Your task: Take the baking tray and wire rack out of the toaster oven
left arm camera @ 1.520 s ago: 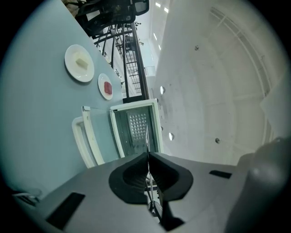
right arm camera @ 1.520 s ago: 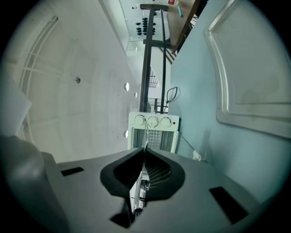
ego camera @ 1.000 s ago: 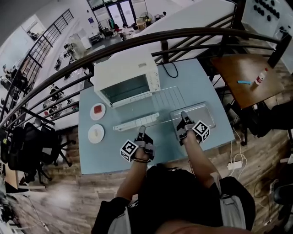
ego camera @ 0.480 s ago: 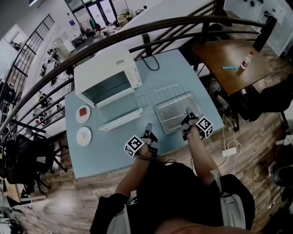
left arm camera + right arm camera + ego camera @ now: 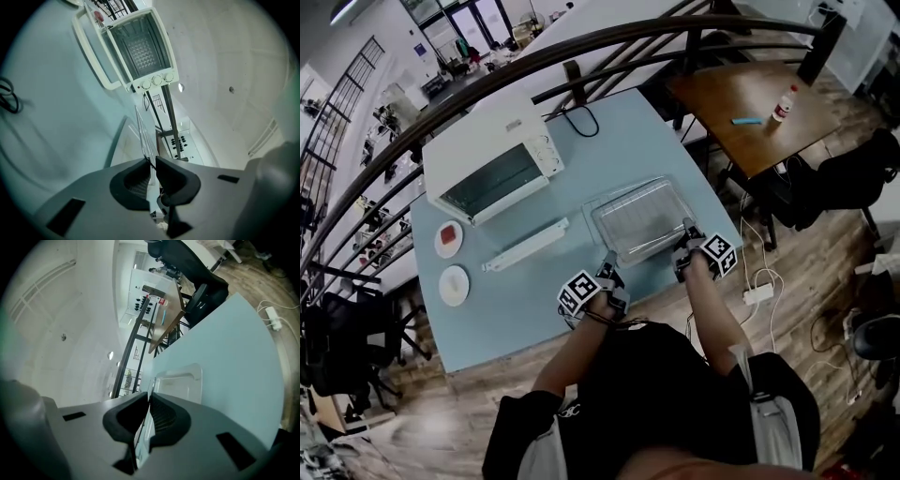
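Observation:
The wire rack [image 5: 639, 217] lies on top of the metal baking tray [image 5: 602, 221] on the pale blue table, right of the white toaster oven [image 5: 492, 167], whose door [image 5: 525, 246] hangs open. My left gripper [image 5: 609, 274] is at the rack's near left edge. Its jaws are opening, with the rack's thin rim [image 5: 145, 136] in the gap and the pads not pressing on it [image 5: 152, 166]. My right gripper [image 5: 686, 240] is at the near right edge, shut on the rack's rim [image 5: 150, 401]. The tray [image 5: 180, 383] shows flat beyond it.
Two small plates [image 5: 448, 238] [image 5: 453, 284] sit left of the oven door. A black cable [image 5: 581, 120] runs behind the oven. A brown table [image 5: 741, 131] with a bottle [image 5: 781, 101] stands at right past the railing. A power strip [image 5: 757, 295] lies on the floor.
Both grippers carried the wire rack away from the oven front, towards me and down onto the baking tray. The left jaws have parted slightly.

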A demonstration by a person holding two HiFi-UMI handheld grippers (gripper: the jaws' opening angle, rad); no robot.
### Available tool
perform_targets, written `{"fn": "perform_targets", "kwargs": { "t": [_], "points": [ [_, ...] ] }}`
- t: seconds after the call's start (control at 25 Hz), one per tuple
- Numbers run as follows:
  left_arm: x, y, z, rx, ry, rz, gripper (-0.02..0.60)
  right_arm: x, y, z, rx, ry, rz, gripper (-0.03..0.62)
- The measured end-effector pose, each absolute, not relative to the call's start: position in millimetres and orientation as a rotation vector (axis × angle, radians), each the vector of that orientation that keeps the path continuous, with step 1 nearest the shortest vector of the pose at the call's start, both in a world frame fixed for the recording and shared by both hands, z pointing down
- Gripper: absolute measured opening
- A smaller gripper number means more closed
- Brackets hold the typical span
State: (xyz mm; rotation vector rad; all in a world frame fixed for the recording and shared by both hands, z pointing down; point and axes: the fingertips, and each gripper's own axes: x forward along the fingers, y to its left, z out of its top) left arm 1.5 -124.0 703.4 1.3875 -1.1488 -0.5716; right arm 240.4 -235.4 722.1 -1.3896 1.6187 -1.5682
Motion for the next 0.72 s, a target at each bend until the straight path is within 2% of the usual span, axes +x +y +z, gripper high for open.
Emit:
{"fn": "perform_targets", "kwargs": {
  "t": [0.28,0.44,0.72],
  "points": [
    [10,-128,724,1.379,-1.164,-0.474,0.056,247,-242,740,-1.464,1.632,-1.593,0.021],
    [18,-124,741,1.354,-1.183,-0.357,0.091,251,-247,747,-1.566,1.684,-1.596,0.023],
    [28,-125,749,1.4,-1.241,-0.222,0.123,260,-249,753,-1.848,1.861,-1.51,0.067]
  ]
}}
